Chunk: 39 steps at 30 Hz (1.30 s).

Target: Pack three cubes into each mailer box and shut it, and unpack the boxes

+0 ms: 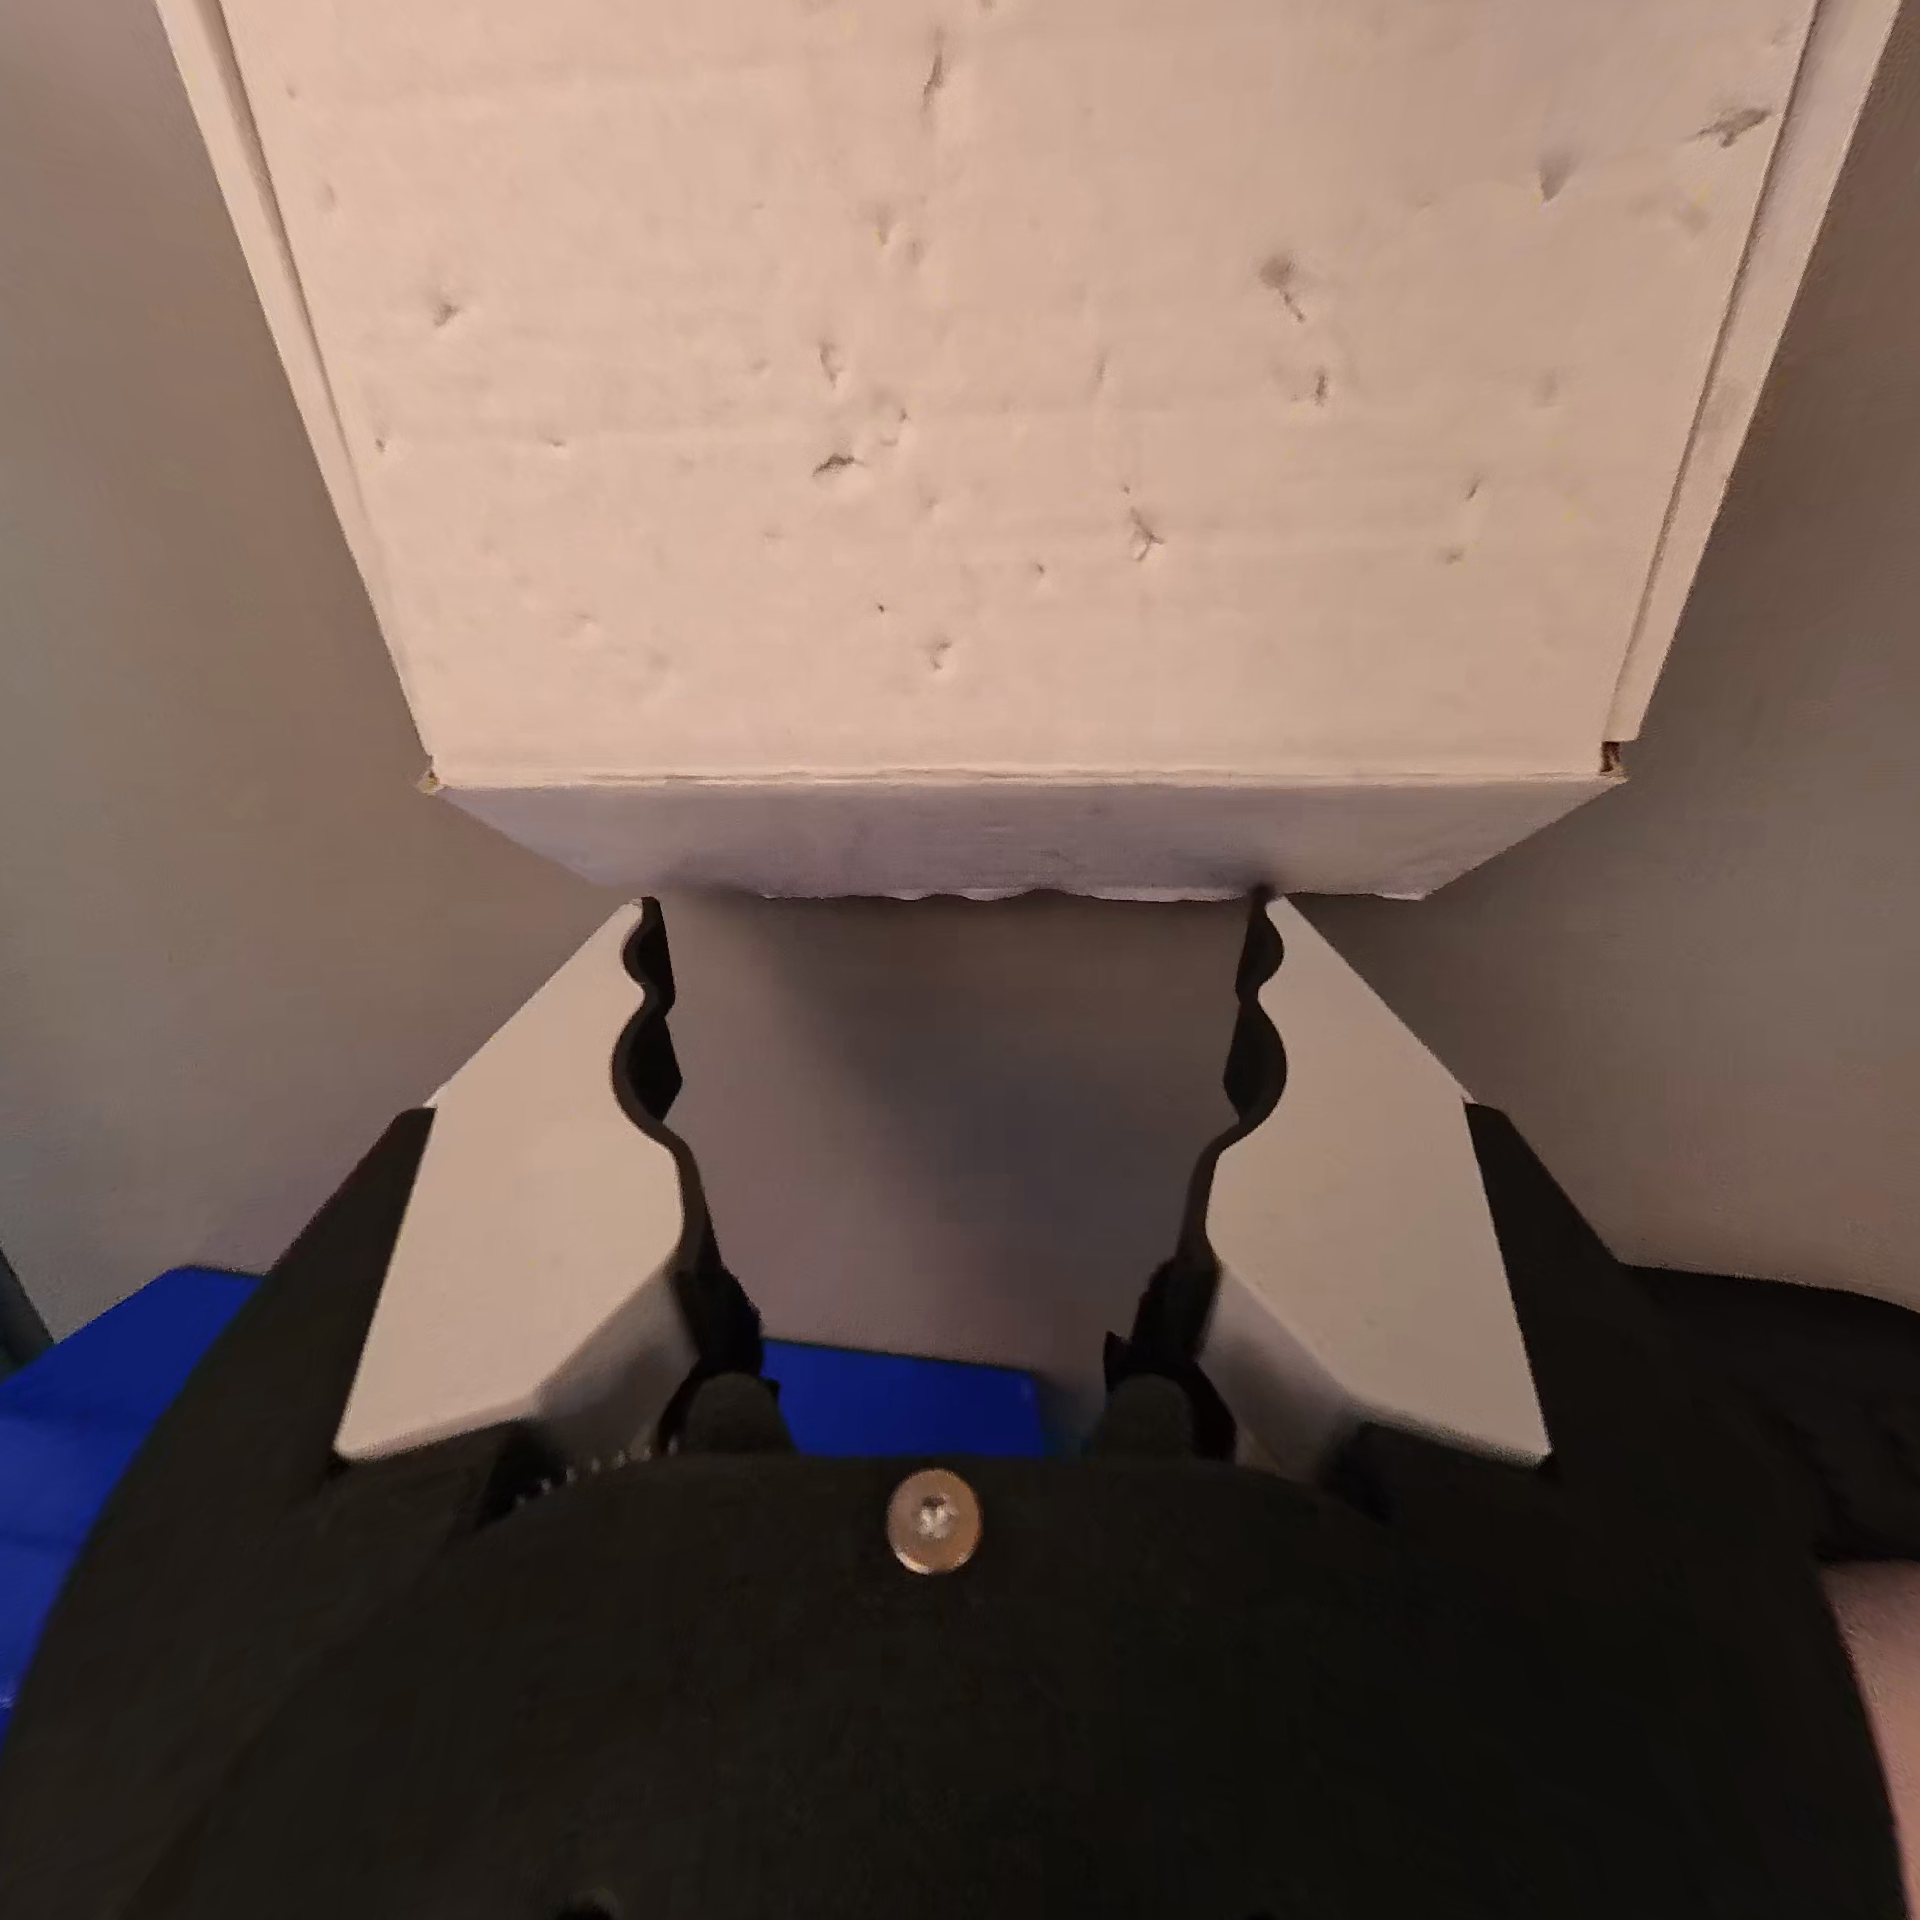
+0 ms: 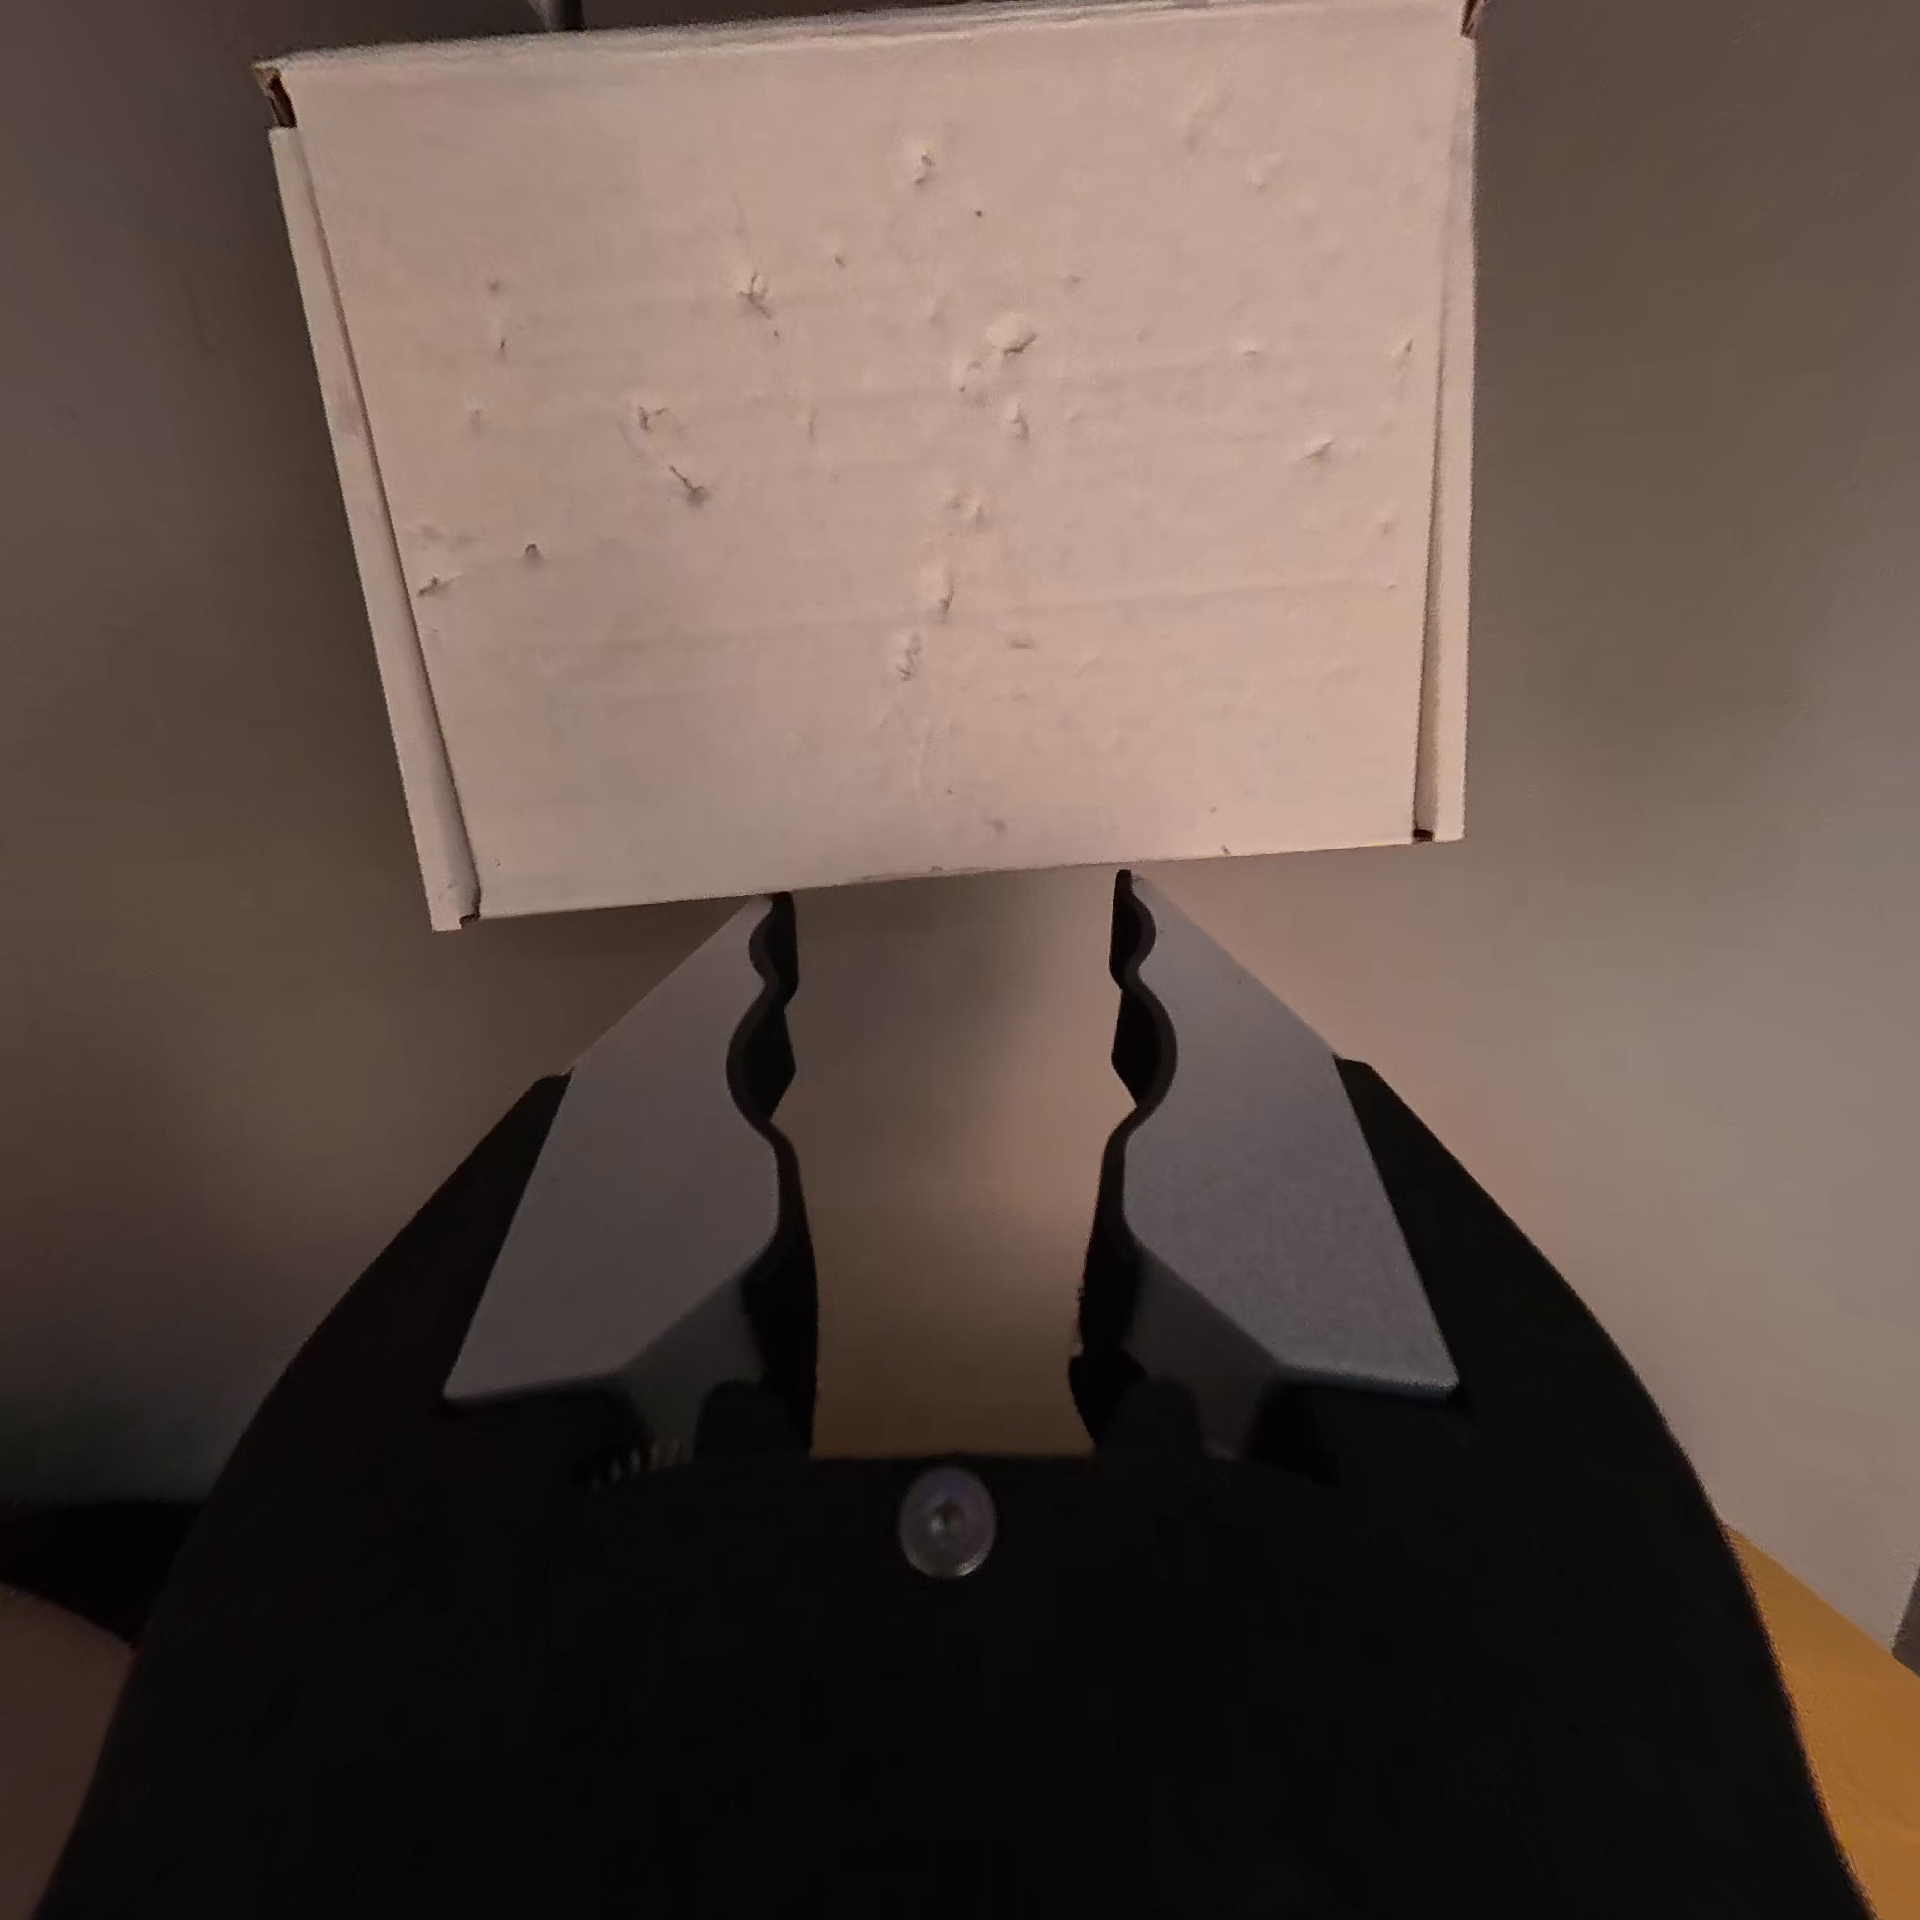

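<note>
In the left wrist view, a blue object point(image 1: 114, 1382) is showing at the lower left edge, partly hidden behind the gripper body; what it is cannot be told. The left gripper point(image 1: 951, 904) is pointing at a closed white mailer box point(image 1: 987, 416), with its two fingers standing wide apart and nothing between them but the pale grey desk point(image 1: 156, 727). Both fingertips point(image 1: 649, 920) are sitting right at the lower edge of the box's near wall, seemingly touching it, though a firm contact cannot be told. The box lid is lying shut and is dotted with small dents and dark nicks. A dark fabric shape point(image 1: 1766, 1382) is lying at the lower right.

In the right wrist view, a second white mailer box point(image 2: 883, 499) is resting closed on the desk point(image 2: 1662, 520), its lid pitted with similar dents and its side flaps tucked along the left and right edges. The right gripper point(image 2: 951, 904) is facing the box's near edge, its fingers parted with bare desk showing between them. The fingertips point(image 2: 774, 925) are sitting just at that edge, neither clamping anything. At the lower right corner a strip of yellowish wood surface point(image 2: 1829, 1621) is peeking past the gripper body. No cubes are showing in either view.
</note>
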### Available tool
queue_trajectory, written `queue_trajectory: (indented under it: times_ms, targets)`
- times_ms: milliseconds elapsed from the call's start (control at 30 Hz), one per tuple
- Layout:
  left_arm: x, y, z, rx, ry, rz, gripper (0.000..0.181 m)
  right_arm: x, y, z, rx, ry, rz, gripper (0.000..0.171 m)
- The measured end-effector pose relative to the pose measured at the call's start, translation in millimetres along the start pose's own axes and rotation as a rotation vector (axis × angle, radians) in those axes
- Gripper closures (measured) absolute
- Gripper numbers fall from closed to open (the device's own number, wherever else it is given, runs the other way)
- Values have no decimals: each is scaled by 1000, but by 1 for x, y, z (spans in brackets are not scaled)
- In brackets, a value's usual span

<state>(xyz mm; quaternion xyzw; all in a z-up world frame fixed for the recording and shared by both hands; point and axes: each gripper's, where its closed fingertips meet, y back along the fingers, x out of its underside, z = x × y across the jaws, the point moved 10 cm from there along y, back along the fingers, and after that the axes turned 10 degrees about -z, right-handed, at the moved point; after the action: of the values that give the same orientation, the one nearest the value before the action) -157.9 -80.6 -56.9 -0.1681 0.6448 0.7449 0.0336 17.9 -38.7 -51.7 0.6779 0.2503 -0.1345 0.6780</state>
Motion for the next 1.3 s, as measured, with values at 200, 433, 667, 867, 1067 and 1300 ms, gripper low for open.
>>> queue_trajectory:
  times_ms: [200, 433, 667, 867, 1067, 1300]
  targets:
    - [8, -6, -2, 25, 19, -76, 71, 1, -5, -3, -38, 29, -81, 104]
    - [7, -12, -3, 24, 14, -75, 68, -3, -9, -2, -39, 44, -85, 103]
    - [4, -17, -3, 21, 23, -109, 69, -4, -9, -1, -35, 38, -78, 103]
    - [6, -18, -2, 28, 39, -135, 67, -2, -9, -1, -31, 25, -96, 100]
    - [8, -19, -1, 47, 72, -142, 69, 2, -12, 1, -82, -59, -41, 74]
    - [8, -18, -12, 76, 20, -96, 64, 0, -16, 6, -108, -28, -26, 61]
